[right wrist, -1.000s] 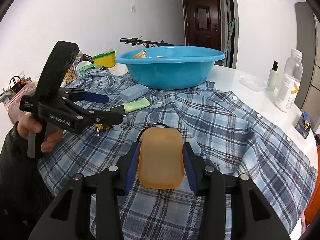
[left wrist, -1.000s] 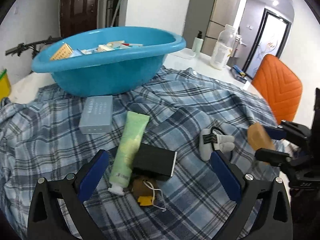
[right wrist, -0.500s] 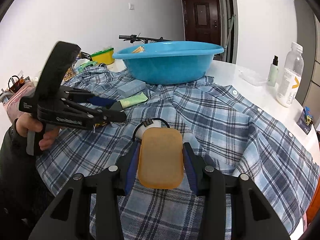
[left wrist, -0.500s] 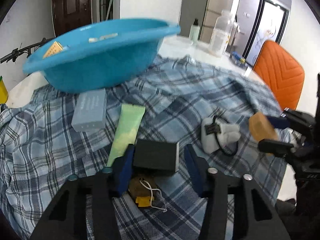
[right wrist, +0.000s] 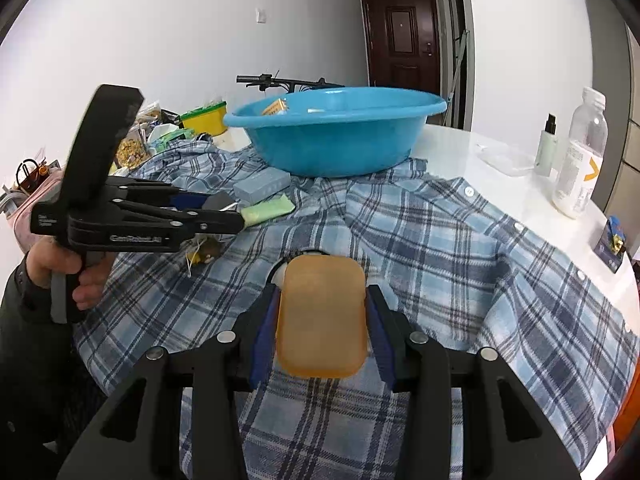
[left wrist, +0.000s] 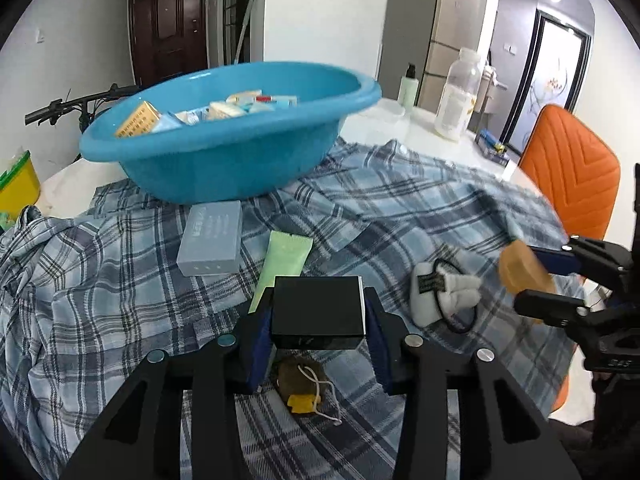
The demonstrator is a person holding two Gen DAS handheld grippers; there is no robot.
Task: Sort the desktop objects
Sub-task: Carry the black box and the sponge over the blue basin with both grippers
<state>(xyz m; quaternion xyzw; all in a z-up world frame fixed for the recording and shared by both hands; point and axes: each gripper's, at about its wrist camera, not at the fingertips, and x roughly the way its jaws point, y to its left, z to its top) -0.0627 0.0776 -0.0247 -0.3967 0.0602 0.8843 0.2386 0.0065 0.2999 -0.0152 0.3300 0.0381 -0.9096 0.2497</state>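
L gripper is clamping the black box; its jaws have just been closing, and the blue pads are now pressing both short sides, box sitting between them above the plaid shirt covering the table. R gripper is holding the amber soap bar, jaws narrowed onto it, hovering over the shirt's near edge.

Both loads likely go to the blue basin at the table's far edge, already holding small packets. To do it well: lift the box straight up w/o dragging the tea bag under it or nudging the green tube just beside it. Keep the box level; grip looks centred, so slip risk seems low. Clear the basin rim before releasing, and keep the two grippers apart while crossing.
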